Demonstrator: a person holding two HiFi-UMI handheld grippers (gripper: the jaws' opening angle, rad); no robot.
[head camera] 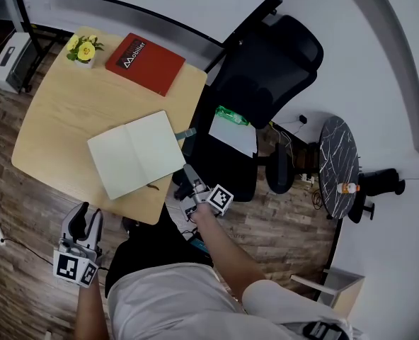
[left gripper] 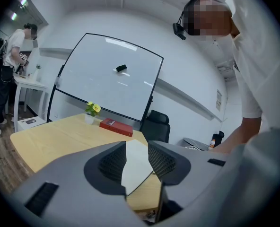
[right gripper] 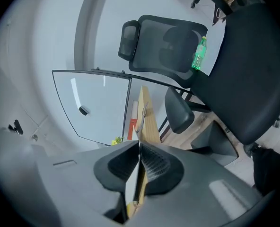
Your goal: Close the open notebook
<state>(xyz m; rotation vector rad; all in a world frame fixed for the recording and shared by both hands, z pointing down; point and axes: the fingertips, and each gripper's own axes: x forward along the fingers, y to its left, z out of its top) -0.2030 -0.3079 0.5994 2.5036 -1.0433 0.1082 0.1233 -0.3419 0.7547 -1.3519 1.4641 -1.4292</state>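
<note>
While the notebook (head camera: pixel 137 153) lies open and flat on the wooden table (head camera: pixel 54 129), the right gripper (head camera: pixel 189 170), rolled onto its side, pinches the thin white edge of the right-hand page at the notebook's 4 o'clock. The left gripper (head camera: pixel 83 217) hangs off the table at 7 o'clock, jaws spread and empty. A red book (head camera: pixel 145 64) lies at 12 o'clock and a flower pot (head camera: pixel 84 50) at 11, both well apart. A black office chair (head camera: pixel 266 76) crowds the table at 2 o'clock.
</note>
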